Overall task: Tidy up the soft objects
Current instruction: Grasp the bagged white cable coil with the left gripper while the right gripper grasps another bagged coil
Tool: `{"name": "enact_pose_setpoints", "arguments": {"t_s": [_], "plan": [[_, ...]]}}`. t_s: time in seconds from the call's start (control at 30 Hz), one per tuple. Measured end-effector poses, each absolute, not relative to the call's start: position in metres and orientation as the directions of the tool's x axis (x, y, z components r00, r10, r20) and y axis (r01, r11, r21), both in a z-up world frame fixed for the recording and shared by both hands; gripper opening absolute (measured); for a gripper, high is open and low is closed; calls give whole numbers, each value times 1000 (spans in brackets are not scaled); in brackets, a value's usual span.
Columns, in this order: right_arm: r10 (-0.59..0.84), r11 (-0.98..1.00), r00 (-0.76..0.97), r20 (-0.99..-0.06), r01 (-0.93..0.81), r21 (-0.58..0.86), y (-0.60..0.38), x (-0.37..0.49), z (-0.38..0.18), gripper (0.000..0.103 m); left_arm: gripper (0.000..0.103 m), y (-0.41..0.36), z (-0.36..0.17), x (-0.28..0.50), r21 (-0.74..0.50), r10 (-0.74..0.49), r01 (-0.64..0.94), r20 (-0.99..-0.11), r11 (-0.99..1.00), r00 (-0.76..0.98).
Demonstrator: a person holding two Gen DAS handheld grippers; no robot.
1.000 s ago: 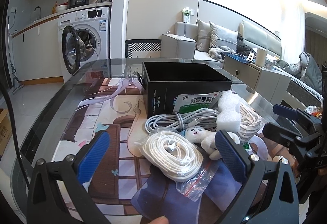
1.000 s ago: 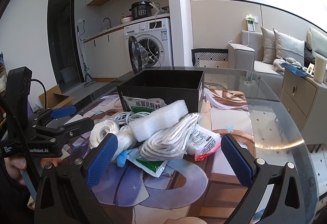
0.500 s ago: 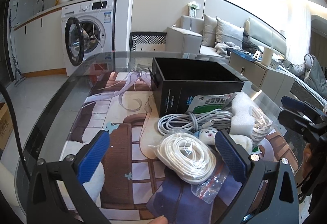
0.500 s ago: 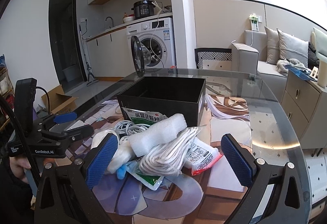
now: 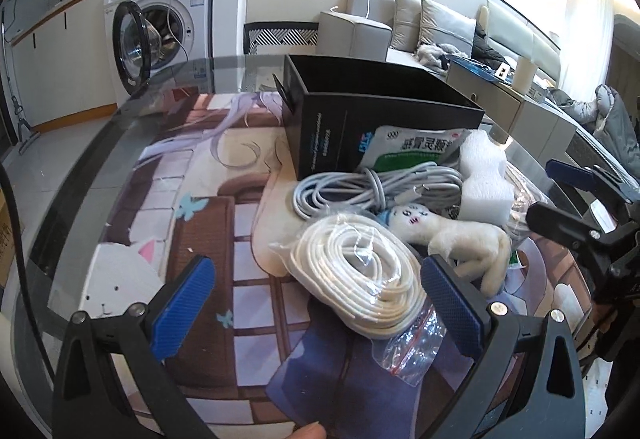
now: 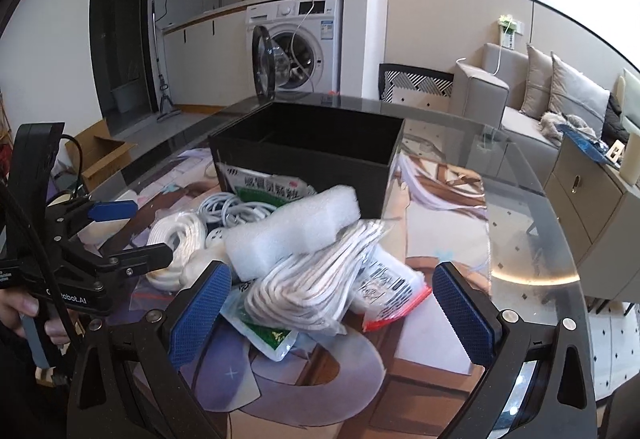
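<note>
A pile of soft things lies on the table in front of an open black box (image 5: 380, 127) (image 6: 308, 163): a bagged white rope coil (image 5: 356, 275) (image 6: 176, 239), a grey cable bundle (image 5: 372, 191), a white plush toy (image 5: 452, 235), a white foam block (image 5: 486, 175) (image 6: 296, 227), a second bagged rope (image 6: 320, 279) and a green-white medicine packet (image 5: 408, 147). My left gripper (image 5: 316, 315) is open and empty, just before the rope coil. My right gripper (image 6: 332, 311) is open and empty, before the second rope.
The round glass table (image 6: 532, 239) carries a printed mat (image 5: 208, 223). A red-edged zip bag (image 6: 392, 299) lies at the pile's right. A washing machine (image 5: 160, 27) and a sofa (image 6: 540, 99) stand beyond the table.
Both grippers have moved forward and a little lower toward the pile. Both stay open and empty. The objects have not moved.
</note>
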State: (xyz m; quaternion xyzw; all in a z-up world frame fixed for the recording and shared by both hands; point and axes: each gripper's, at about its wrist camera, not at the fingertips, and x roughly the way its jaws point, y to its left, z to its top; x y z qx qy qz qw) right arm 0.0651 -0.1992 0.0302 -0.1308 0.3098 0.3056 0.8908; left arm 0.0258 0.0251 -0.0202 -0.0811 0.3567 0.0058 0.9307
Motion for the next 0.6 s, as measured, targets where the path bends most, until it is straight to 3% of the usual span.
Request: {"name": "enact_pose_setpoints", "arguments": {"t_s": [0.2, 0.37, 0.6], "plan": [[462, 762, 608, -646, -645, -62, -189, 65, 27, 103, 99, 26, -24, 32, -210, -111, -48, -681, 977, 723], [454, 743, 602, -656, -663, -94, -181, 65, 24, 101, 75, 24, -25, 33, -237, -154, -14, -676, 971, 720], [430, 720, 593, -681, -680, -139, -171, 66, 19, 86, 40, 27, -22, 30, -274, -186, 1, -649, 962, 738]]}}
